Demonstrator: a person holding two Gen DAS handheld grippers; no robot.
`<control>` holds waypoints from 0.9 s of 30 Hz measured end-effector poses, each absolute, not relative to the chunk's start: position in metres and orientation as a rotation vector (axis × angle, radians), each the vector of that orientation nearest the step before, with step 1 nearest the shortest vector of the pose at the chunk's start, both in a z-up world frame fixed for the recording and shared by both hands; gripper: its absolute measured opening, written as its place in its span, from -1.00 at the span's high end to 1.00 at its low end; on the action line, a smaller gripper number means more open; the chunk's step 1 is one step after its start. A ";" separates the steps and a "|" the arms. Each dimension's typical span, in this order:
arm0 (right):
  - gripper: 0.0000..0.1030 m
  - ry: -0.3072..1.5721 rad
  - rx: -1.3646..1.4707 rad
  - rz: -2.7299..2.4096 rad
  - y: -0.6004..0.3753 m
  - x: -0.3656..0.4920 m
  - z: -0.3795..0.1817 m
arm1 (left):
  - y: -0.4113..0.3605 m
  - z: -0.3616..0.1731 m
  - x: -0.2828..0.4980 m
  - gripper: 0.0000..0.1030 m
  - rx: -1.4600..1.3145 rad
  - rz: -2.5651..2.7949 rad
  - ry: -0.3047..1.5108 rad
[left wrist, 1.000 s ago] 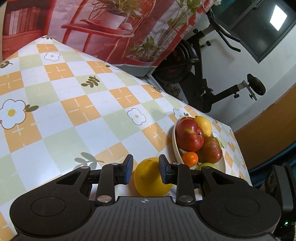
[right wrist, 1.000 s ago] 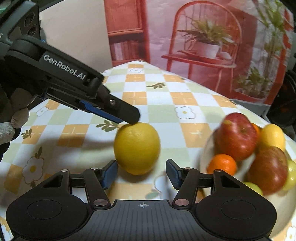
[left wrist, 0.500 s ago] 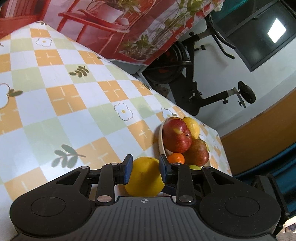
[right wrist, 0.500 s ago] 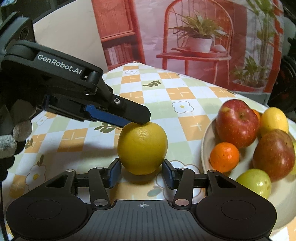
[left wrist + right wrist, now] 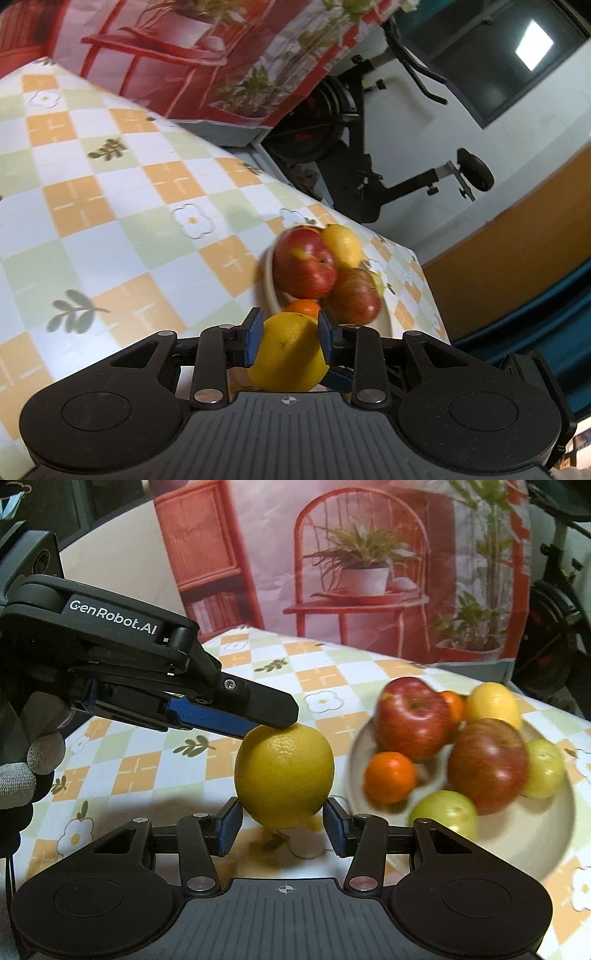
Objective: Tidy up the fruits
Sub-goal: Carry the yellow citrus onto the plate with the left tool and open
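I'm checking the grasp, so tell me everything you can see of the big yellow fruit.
The yellow fruit is round with dimpled, matte citrus-like peel and looks whole. It sits beside the plate, outside it. The left gripper is shut on it, blue pads pressing its sides. The right gripper is open around its base, fingers apart from the peel. Whether it is off the table cannot be told.

Indoor light soft, warm, a bit dim on my feeds. Brightest spot: ceiling panel [image 5: 534,44] upper right, reflected in dark window. Fruit plate [image 5: 546,834] motion-blurred in both views; yellow citrus [image 5: 284,775] left of plate stays sharp, small highlight on top, soft shadow under it on tablecloth [image 5: 325,679]. Strong fisheye bending at edges; exercise bike [image 5: 369,147] behind plate curves, dark, low detail.
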State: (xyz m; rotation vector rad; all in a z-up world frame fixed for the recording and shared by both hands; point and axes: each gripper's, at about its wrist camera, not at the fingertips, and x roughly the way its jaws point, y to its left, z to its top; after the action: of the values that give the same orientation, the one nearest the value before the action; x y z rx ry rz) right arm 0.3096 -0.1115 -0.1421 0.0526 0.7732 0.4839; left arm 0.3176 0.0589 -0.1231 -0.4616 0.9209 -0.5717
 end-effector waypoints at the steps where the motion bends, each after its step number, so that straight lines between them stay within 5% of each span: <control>1: 0.14 0.768 0.056 0.480 -0.115 0.307 -0.141 | 0.055 -0.121 0.317 0.35 -0.453 -0.575 0.919; 27: 0.14 0.656 0.125 0.404 -0.199 0.266 -0.127 | -0.047 -0.085 0.305 0.35 -0.224 -0.630 0.908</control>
State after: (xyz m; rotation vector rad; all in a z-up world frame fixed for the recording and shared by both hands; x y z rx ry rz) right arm 0.2659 -0.1986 -0.1268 0.1254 0.6556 0.4038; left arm 0.3052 -0.0468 -0.0851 -0.2241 0.9082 -0.6297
